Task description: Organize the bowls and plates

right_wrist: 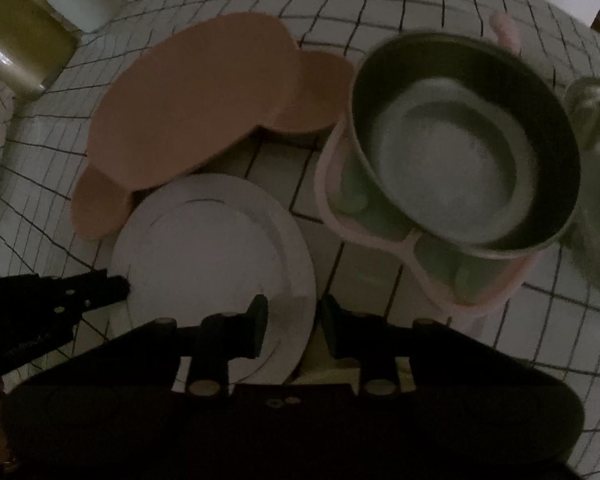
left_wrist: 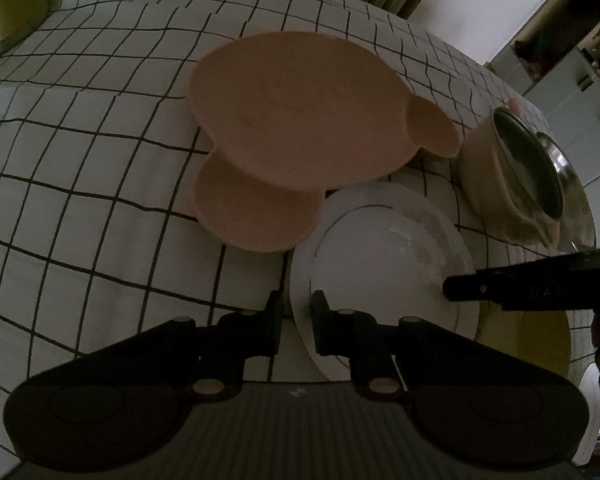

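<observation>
the white plate point(left_wrist: 384, 264) lies at the near edge of the table point(left_wrist: 100, 160), on its checked cloth, just near of the pink mouse-shaped plate point(left_wrist: 300, 120). the left gripper point(left_wrist: 296, 320) is pinched nearly closed on its left rim; the right gripper point(right_wrist: 294, 326) clamps the right rim. right of it, a metal bowl point(right_wrist: 464, 152) sits in a pink divided tray point(right_wrist: 380, 236).

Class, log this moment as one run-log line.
left gripper: shut on white plate | right gripper: shut on white plate
</observation>
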